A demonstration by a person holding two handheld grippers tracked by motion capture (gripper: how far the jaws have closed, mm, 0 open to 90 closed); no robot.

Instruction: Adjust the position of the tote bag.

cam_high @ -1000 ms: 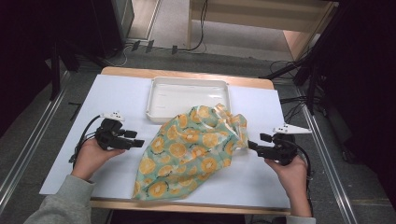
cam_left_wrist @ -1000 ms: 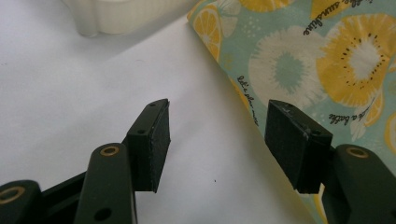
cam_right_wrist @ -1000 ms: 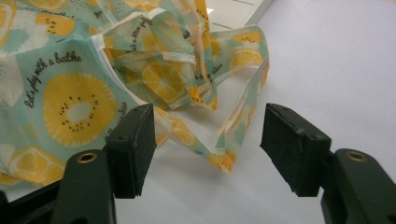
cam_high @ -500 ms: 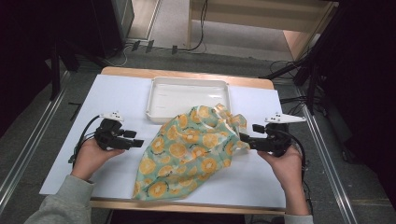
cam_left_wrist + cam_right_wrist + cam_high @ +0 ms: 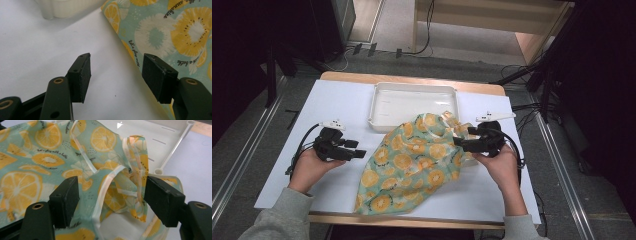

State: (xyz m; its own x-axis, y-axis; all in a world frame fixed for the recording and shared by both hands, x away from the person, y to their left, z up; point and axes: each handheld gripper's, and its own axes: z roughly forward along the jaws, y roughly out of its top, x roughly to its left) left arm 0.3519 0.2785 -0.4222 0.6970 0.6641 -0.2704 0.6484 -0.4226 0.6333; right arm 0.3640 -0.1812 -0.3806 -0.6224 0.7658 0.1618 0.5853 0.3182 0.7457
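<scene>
While a soft, thin cloth (image 5: 412, 167) printed with orange slices on pale teal lies rumpled across the smooth white worktop (image 5: 337, 107), its bunched upper corner just in front of the shallow white plastic tray (image 5: 412, 100), the left gripper (image 5: 357, 154) hovers just beside its left edge with jaws apart, holding nothing. The right gripper (image 5: 460, 142) has just been opening; its flat black pads (image 5: 66, 200) straddle the crumpled hemmed folds without pressing them.

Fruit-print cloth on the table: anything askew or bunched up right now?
Yes. The teal cloth with orange-slice print lies crooked and crumpled; its upper corner is bunched, with white ties tangled, draped over the white plastic tray's front rim. The right gripper straddles that bunch, jaws open.
</scene>
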